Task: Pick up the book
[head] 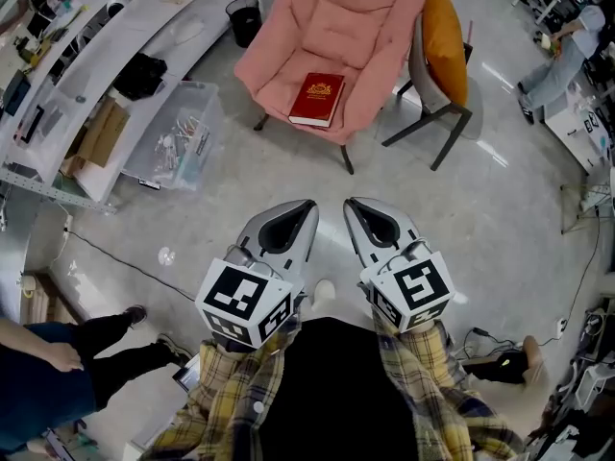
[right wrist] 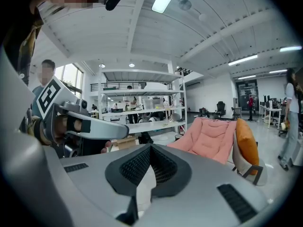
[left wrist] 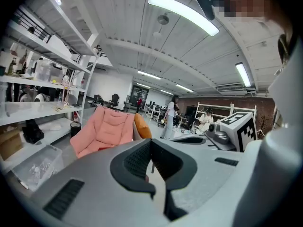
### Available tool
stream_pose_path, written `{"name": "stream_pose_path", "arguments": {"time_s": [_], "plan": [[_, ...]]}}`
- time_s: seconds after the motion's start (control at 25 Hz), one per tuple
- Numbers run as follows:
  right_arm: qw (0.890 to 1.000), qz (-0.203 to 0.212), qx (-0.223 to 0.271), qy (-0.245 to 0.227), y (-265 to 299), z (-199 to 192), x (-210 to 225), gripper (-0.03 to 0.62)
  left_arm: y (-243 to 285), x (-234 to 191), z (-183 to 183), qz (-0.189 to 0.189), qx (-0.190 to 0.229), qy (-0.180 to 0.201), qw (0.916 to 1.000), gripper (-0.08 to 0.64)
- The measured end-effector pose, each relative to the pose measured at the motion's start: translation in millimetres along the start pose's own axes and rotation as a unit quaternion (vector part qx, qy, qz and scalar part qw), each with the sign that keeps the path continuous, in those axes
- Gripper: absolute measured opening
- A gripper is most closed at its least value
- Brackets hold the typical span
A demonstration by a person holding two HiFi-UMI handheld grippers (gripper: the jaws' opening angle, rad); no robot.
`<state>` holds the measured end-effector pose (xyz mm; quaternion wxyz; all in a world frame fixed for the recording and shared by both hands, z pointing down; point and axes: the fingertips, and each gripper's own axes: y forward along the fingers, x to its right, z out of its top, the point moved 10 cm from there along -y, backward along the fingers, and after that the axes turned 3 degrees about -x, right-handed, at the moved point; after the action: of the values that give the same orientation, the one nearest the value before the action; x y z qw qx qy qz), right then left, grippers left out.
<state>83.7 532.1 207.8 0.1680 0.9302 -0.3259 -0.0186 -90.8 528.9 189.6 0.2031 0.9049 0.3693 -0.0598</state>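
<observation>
Filling most of the head view, the pale floor (head: 500, 219) carries white shelving (head: 96, 56) along the left side, with a clear plastic bin (head: 178, 133) at its foot. Near the top stands the pink chair (head: 332, 46), and a grey chair (head: 432, 89) with an orange cushion (head: 444, 41) stands just beside it on the right.

Only this view shows the book (head: 317, 99): red, lying flat on the pink chair's seat, well apart from both grippers. It also shows a bystander's dark-trousered legs (head: 96, 358) at the lower left.

The left gripper (head: 306, 207) and right gripper (head: 354, 205) sit side by side low in the frame, tips aimed toward the chair, each with its marker cube toward the plaid sleeves (head: 423, 373).

The left gripper view looks level across the room, showing what the head view cannot: ceiling strip lights (left wrist: 182, 13) and a standing person (left wrist: 169, 117) far off. The chair's back is visible there, but its seat is hidden behind the gripper body, so the book cannot be made out. That gripper's jaws meet at the tip with nothing between them.

The right gripper view gives the chair from the other side, again without the seat, and catches the left gripper's cube at its left edge. Its jaws are likewise closed and empty.
</observation>
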Motion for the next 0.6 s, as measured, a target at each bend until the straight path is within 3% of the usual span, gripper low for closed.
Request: {"name": "stream_pose_path", "arguments": {"time_s": [0.6], "plan": [[1.000, -0.022, -0.013, 0.010, 161, 54, 14, 0.014, 34, -169, 63, -0.022, -0.008, 0.004, 0.9997, 0.003]]}}
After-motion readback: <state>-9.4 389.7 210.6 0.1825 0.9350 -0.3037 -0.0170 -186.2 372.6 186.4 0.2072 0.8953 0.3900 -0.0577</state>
